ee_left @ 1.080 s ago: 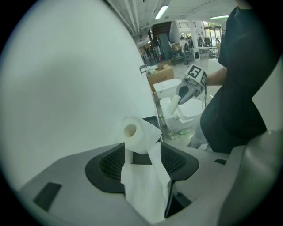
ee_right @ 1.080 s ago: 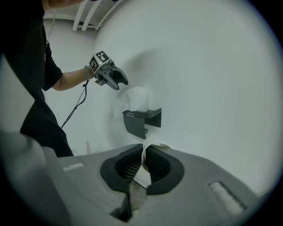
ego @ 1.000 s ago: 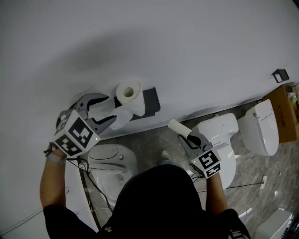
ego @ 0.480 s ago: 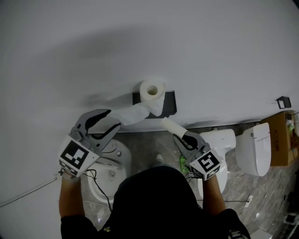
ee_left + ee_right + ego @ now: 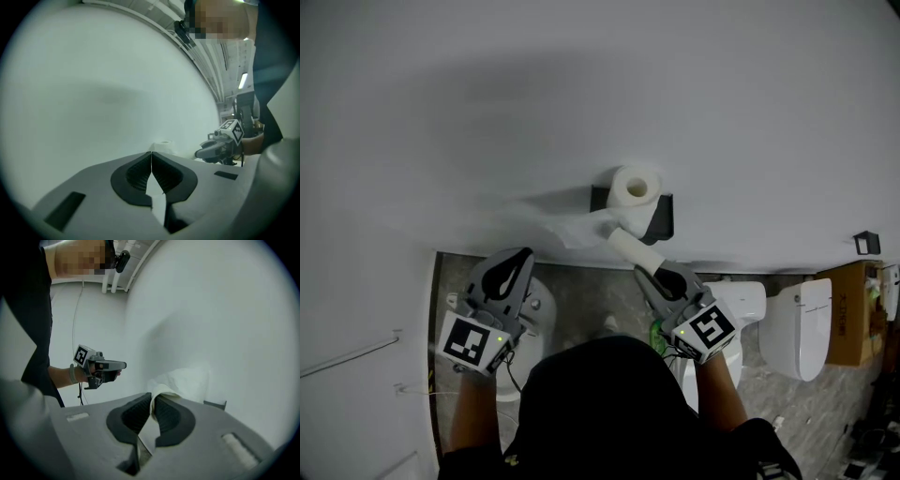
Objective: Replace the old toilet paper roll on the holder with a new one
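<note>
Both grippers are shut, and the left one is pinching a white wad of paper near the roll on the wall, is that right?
No: the right gripper pinches the wad of paper, as the right gripper view shows; the left gripper is shut on nothing. Both are shut, near the roll on the wall.

**Soft light, bendy round edges**

The white wall (image 5: pixel 581 112) is bright, with a big soft grey shadow across it. The roll (image 5: pixel 635 186) throws a small shadow to its left. Both gripper views are round, dark in the corners, and bend straight lines. A lamp (image 5: pixel 243 80) glows up high.
</note>
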A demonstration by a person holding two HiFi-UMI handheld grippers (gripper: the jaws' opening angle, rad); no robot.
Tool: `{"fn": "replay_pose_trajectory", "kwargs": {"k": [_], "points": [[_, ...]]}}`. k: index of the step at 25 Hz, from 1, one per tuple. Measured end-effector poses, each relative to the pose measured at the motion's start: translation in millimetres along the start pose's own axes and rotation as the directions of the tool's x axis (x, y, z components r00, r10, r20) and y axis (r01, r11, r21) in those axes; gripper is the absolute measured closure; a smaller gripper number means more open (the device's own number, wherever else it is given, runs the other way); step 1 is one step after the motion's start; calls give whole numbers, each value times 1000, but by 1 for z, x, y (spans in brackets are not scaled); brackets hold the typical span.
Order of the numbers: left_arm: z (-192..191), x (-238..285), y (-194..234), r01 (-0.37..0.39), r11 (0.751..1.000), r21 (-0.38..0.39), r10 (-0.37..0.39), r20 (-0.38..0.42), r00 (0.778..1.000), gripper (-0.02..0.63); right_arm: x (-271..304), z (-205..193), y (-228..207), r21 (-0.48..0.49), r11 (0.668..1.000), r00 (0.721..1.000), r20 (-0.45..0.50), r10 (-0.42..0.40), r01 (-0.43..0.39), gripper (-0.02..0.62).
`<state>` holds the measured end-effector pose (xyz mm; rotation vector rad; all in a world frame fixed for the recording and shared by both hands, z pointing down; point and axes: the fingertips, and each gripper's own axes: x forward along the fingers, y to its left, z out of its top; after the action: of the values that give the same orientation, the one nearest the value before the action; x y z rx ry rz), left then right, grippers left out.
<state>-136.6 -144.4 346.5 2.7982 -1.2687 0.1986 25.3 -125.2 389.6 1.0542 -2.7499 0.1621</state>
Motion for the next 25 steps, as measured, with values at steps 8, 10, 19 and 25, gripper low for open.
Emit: {"fn": "replay_pose_trajectory", "kwargs": {"k": [8,10,19,25], "points": [[-33,-28,15,-129,985,-114,139,75,988,594,19,5,8,39,999,996,90,-2,-1,577],[-36,-29,9,-119,984,-130,130,82,988,594,18,5,8,46,999,995,98,-3,-2,577],[-52,-27,-3,-114,986,-118,120,38,992,594,18,3,8,81,997,991,136,-22,11,577],[-68,-23,2,-112,987,-113,117,36,992,594,19,0,8,76,997,991,134,-27,17,577]]}}
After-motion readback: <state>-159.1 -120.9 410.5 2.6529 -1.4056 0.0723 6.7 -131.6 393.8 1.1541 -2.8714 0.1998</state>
